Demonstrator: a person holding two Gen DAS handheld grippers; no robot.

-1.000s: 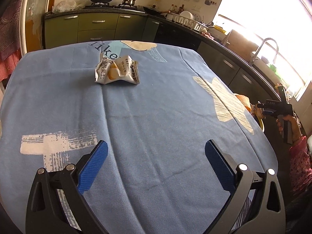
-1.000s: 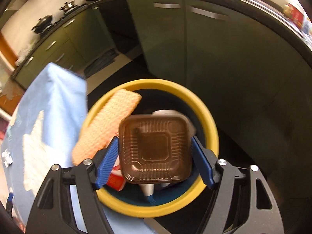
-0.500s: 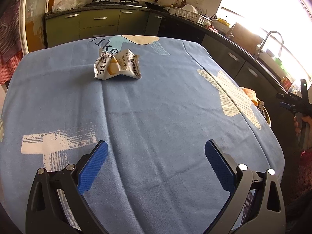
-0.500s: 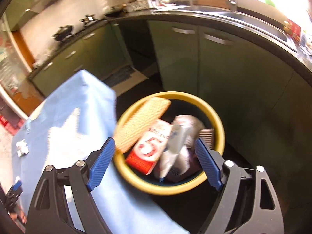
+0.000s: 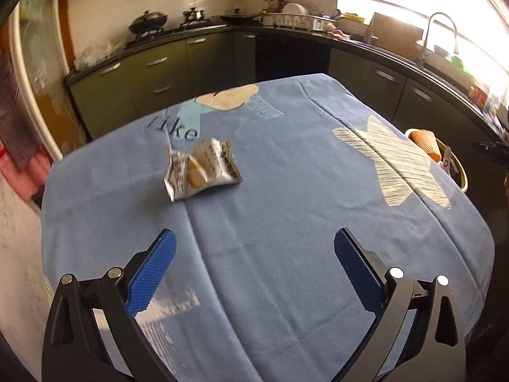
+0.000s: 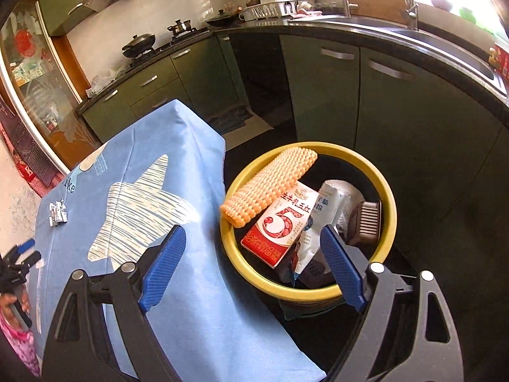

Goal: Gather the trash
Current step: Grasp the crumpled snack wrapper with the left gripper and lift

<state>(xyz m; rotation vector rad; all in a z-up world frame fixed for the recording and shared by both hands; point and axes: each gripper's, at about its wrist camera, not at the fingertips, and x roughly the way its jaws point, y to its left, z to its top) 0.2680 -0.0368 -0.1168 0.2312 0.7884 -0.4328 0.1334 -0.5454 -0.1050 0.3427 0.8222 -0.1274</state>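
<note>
A crumpled silver snack wrapper [image 5: 202,170] lies on the blue tablecloth [image 5: 286,222], well ahead of my open, empty left gripper [image 5: 254,251]; it also shows small in the right wrist view [image 6: 58,212]. My right gripper [image 6: 253,248] is open and empty above the table's edge and the yellow-rimmed bin [image 6: 389,203]. The bin holds an orange textured piece [image 6: 270,184], a red and white carton [image 6: 281,222], a white pouch [image 6: 321,219] and a brown tray [image 6: 366,219]. The bin also shows at the right in the left wrist view [image 5: 458,172].
Green kitchen cabinets [image 6: 331,95] and a dark counter with a sink [image 6: 445,41] run behind the bin. A stove with pots [image 5: 149,22] stands at the back. The table drops off to the floor on the left [image 5: 19,254].
My right gripper let go of the brown tray, which now lies in the bin, then rose and drew back. My left gripper moved up and toward the wrapper.
</note>
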